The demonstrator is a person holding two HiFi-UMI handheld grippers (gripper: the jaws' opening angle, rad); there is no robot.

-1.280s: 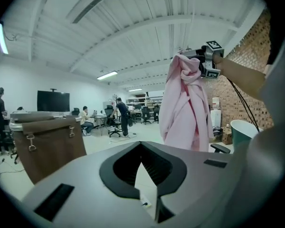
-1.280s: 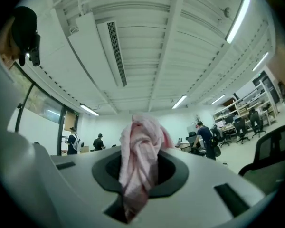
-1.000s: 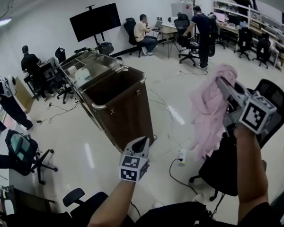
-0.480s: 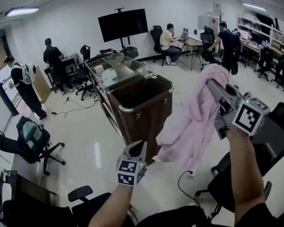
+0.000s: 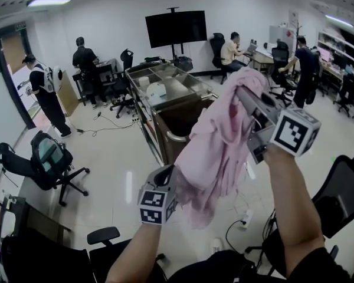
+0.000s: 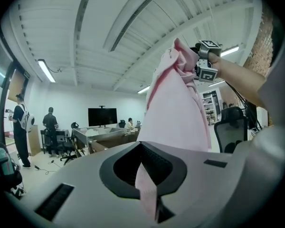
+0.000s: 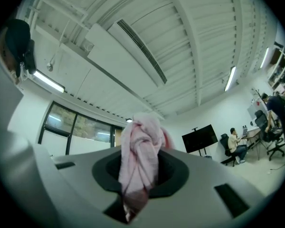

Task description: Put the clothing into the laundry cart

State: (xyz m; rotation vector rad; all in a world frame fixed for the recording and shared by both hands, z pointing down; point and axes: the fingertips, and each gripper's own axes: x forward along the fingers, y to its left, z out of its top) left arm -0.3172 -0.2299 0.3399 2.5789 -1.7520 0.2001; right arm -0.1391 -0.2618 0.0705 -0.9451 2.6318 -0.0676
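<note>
**Now the carry step: pink garment in both jaws, cart ahead**

You hold the pink garment in the air, in the middle of the head view, and none of it is in the cart yet. The right gripper is raised high at the upper right, and its jaws are pinching a thick twisted bunch of the cloth. The left gripper is low, at the lower centre, and its jaws are pressed on a thin fold near the bottom of the cloth. The garment hangs long between these two points.

The laundry cart stands just behind the garment in the picture, with its dark opening partly hidden by the cloth. I judge this to be the carrying step, close to the drop. The next move calls for bringing both grippers over the opening, so that the low end passes above the metal rim, and only then spreading the jaws.

Please mind the edges. Behind the opening, the cart has a steel top section with things on it, so the cloth should not land there. On the floor at the lower right lie a power strip and cables, and a black chair stands at the right. The left side of the floor is more open, apart from another chair.
</note>
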